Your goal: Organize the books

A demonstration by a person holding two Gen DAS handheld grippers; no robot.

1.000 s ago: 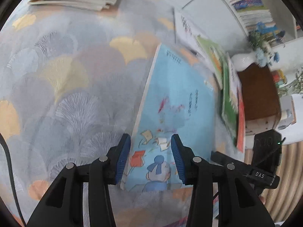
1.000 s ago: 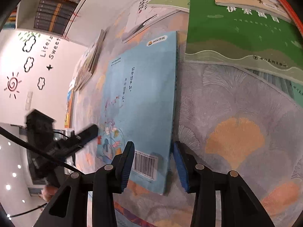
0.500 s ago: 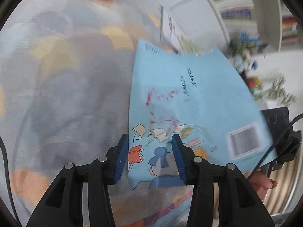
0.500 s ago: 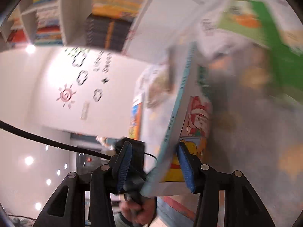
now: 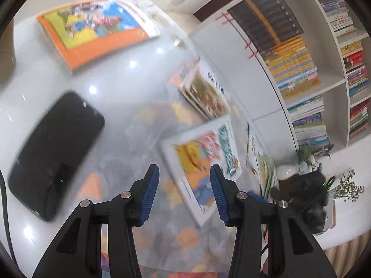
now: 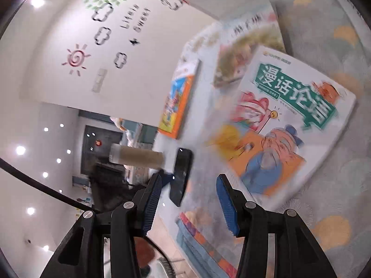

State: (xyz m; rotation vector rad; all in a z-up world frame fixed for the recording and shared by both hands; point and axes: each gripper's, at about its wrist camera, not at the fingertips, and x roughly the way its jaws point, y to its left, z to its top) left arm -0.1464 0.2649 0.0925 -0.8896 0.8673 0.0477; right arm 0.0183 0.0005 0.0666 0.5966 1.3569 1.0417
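Lying flat on the bench's patterned cloth (image 5: 148, 166), picture book (image 5: 204, 159) sat at one o'clock from left hand-held gripper (image 5: 184, 194); right hand-held gripper (image 6: 189, 202) likewise open, empty.

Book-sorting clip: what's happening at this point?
Neither hand-held gripper holds anything. The left hand-held gripper and right hand-held gripper hang open above the patterned cloth. The white cartoon book with the green title lies flat, face up, ahead of both. A black phone and an orange-bordered book lie further off.
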